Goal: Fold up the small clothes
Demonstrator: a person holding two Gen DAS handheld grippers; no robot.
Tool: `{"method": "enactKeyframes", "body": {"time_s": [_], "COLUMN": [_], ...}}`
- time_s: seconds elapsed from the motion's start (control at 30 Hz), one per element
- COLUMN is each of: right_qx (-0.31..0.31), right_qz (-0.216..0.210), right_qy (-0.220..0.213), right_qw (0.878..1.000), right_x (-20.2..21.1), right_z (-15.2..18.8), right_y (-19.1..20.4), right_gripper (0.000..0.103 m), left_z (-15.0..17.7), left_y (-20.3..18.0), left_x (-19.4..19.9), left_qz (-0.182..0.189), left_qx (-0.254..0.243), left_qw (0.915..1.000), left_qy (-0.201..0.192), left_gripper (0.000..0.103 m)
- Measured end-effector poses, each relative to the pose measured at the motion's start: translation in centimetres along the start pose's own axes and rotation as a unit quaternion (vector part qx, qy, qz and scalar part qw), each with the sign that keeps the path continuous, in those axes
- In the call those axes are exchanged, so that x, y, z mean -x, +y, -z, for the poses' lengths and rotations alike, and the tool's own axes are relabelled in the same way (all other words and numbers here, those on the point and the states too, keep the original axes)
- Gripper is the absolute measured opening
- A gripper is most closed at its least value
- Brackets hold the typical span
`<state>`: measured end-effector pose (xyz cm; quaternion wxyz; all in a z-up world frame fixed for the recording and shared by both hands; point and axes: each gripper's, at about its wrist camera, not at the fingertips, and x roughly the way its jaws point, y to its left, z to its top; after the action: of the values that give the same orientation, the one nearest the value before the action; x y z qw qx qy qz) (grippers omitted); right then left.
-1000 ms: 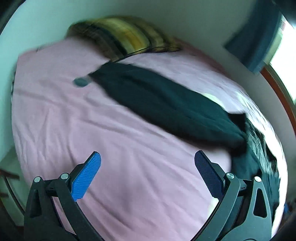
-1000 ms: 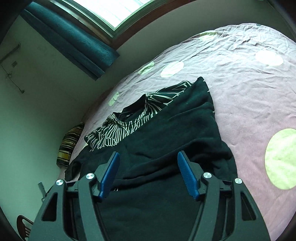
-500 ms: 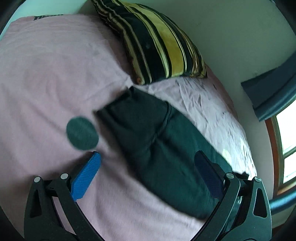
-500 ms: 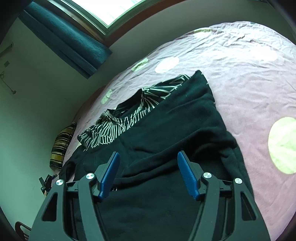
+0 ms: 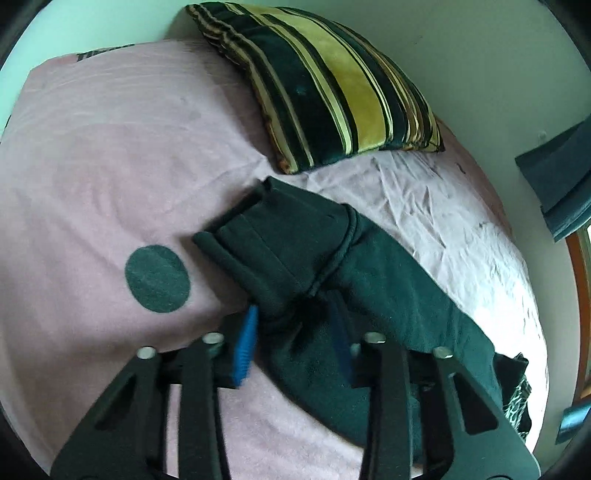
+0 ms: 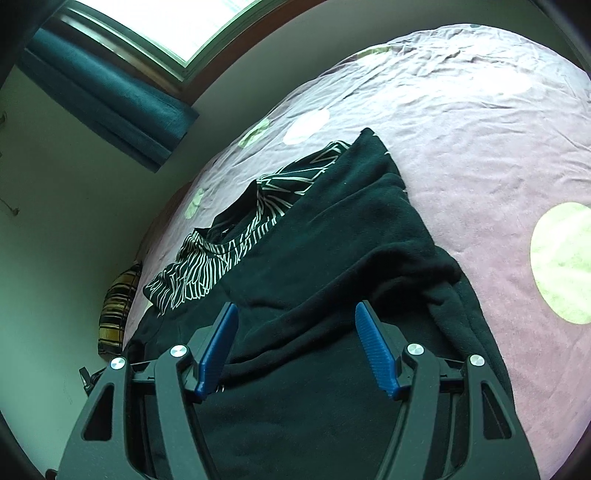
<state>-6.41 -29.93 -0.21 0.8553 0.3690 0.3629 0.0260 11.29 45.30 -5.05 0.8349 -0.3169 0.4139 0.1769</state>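
dark fleece top point(image 5: 388, 288) lies long and rumpled on pink spotted bed cover point(image 5: 92, 155), cuff end toward striped pillow point(image 5: 332, 88) | my left gripper point(image 5: 291, 343) pinches its sleeve tight | my right gripper point(image 6: 299, 347) hangs wide open above it, holding nothing | zigzag shirt point(image 6: 221, 254) just beside | blue curtain point(image 6: 110, 96), window point(image 6: 192, 22)

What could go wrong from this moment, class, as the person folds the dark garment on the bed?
1. The left tool pinches a thick bunch of the dark garment near its cuffed end; the bunch could slip out, or crease the fold.
2. The right tool is open above the dark cloth, gripping nothing, so a pull from the left may drag the garment askew.
3. The patterned garment lies partly under the dark one and could get dragged along.
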Motion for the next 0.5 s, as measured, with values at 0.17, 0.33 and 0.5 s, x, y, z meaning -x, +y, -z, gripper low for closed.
{"method": "enactKeyframes", "body": {"time_s": [0.17,0.33,0.5], "right_qx": [-0.015,-0.019,-0.009], "right_qz": [-0.002,-0.012,-0.020], "right_qy": [-0.003,-0.003,-0.012], "right_qw": [1.000,1.000,1.000], "right_x": [-0.2,-0.1,0.6], "right_z": [0.0,0.4,0.5], "right_y": [-0.5,-0.5,0.0], "right_gripper": [0.066,0.066,0.066], "left_z": [-0.4,-0.5,1.4], "left_y": [-0.4,-3.4,-10.3], "left_x": [2.5,4.5,9.9], "left_qz": [0.009,0.001,0.016], "left_qx": [-0.023,-0.059,-0.150], "left_qw": [0.9993,0.9974,0.9842], "left_qy": [-0.026,-0.042,-0.093], "left_gripper": [0.014,0.013,0.012]}}
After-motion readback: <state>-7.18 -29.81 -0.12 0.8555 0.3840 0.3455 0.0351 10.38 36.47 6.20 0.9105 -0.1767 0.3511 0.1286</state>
